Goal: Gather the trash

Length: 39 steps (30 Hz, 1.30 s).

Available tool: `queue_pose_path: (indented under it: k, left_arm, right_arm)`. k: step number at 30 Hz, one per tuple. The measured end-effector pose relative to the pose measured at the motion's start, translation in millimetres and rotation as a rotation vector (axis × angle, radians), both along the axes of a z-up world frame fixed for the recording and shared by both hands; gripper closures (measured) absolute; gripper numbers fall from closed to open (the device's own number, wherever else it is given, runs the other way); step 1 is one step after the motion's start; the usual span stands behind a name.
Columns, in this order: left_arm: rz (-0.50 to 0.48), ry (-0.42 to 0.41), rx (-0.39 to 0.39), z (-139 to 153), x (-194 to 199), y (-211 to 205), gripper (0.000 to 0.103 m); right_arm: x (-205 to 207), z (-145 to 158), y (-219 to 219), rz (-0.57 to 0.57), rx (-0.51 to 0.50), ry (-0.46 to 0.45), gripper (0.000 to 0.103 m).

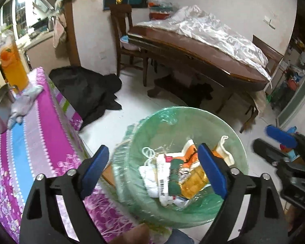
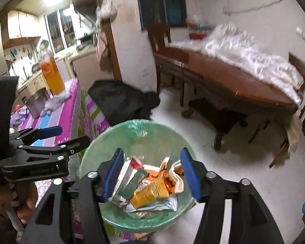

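Note:
A round bin lined with a green plastic bag (image 1: pixel 164 122) (image 2: pixel 103 140) stands on the white floor beside the pink-covered table. Inside lie several wrappers and packets (image 1: pixel 179 174) (image 2: pixel 150 187), orange, gold, green and white. My left gripper (image 1: pixel 154 168) is open and empty, hovering over the bin's near left rim. My right gripper (image 2: pixel 152 174) is open and empty, directly above the trash in the bin. The right gripper also shows at the right edge of the left wrist view (image 1: pixel 274 140), and the left gripper shows at the left of the right wrist view (image 2: pixel 65 136).
The table with a pink and blue cloth (image 1: pixel 30 142) carries a jar of orange liquid (image 1: pixel 12 65), a metal pot (image 2: pixel 35 103) and a crumpled white rag (image 1: pixel 23 103). A black bag (image 1: pixel 87 91) lies on the floor. A wooden dining table (image 1: pixel 193 55) with chairs stands behind.

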<state>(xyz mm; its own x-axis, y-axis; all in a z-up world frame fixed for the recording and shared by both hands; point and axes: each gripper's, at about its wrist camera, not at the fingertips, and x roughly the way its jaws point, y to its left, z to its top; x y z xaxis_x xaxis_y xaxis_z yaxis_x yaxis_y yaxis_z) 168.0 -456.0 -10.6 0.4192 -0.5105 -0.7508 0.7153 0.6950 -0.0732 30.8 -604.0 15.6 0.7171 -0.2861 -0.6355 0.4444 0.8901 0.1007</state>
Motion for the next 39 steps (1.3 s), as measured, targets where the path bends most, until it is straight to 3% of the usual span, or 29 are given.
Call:
queue_pose_path:
  k: [3,9,12,15,18,24,33,39]
  left_arm:
    - [0.036,-0.07,-0.035,11,-13,31,0.006]
    - [0.103,-0.279,-0.154,32,-66,118,0.006]
    - [0.103,-0.322,-0.226,30,-102,158,0.006]
    - [0.103,-0.351,-0.26,27,-131,180,0.006]
    - [0.113,-0.332,-0.228,16,-154,192,0.006]
    - [0.106,-0.37,-0.256,6,-192,209,0.006]
    - [0.058,-0.445,-0.314,3,-231,217,0.006]
    - [0.057,-0.469,-0.338,9,-236,218,0.006]
  right_arm:
    - [-36,17,27,-0.028,-0.097,-0.114,0.031]
    - [-124,28,113,-0.055,-0.291,-0.343,0.008]
    - [-163,20,152,-0.075,-0.342,-0.409,0.005]
    - [-192,10,181,-0.099,-0.361,-0.417,0.005]
    - [-221,0,206,-0.118,-0.383,-0.422,0.005]
    - [-263,-19,238,-0.156,-0.393,-0.437,0.005]
    - [-282,-29,251,-0.182,-0.404,-0.461,0.005]
    - [-292,-28,248,-0.2,-0.408,-0.501,0.005]
